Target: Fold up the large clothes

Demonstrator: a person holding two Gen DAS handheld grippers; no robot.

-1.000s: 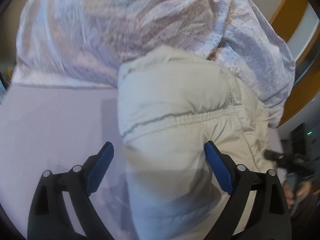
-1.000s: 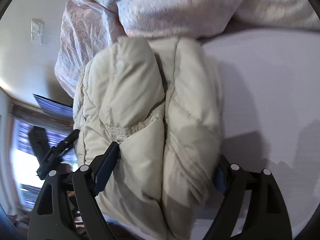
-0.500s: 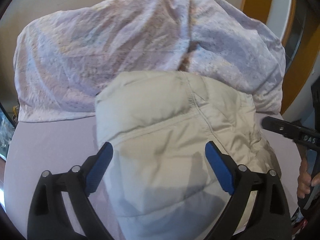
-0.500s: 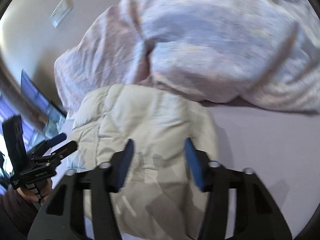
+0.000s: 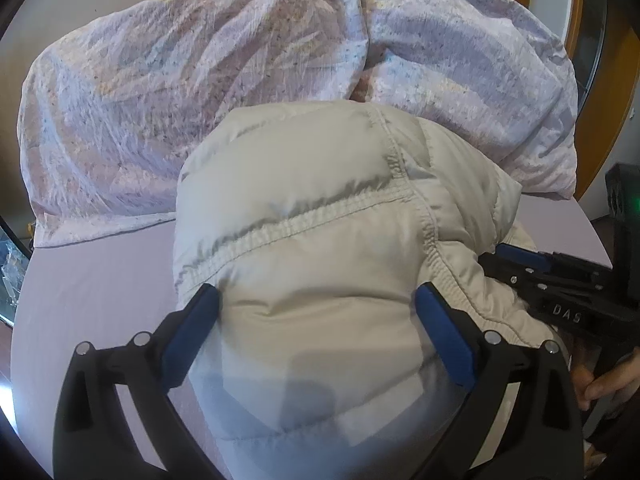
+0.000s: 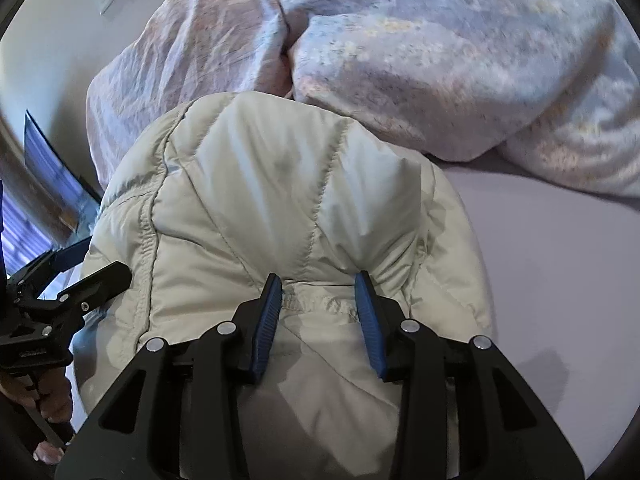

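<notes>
A cream puffer jacket (image 5: 320, 240) lies folded in a thick bundle on the lilac bed sheet (image 5: 92, 280). It also shows in the right wrist view (image 6: 280, 208). My left gripper (image 5: 316, 304) is wide open, its blue pads astride the near end of the bundle. My right gripper (image 6: 318, 284) has narrowed onto a bunched fold of the jacket at its near edge, and fabric fills the gap between its pads. The right gripper also shows at the right edge of the left wrist view (image 5: 560, 280).
A crumpled pale floral duvet (image 5: 240, 60) is piled behind the jacket, touching its far end; it also shows in the right wrist view (image 6: 440, 60). A yellow door frame (image 5: 600, 80) stands at the far right. Bare sheet (image 6: 560, 260) lies right of the jacket.
The right gripper has gone from wide open to narrowed on a jacket fold. Both cameras drew back and tilted, and the bundle now looks squarer. The left gripper stayed open.
</notes>
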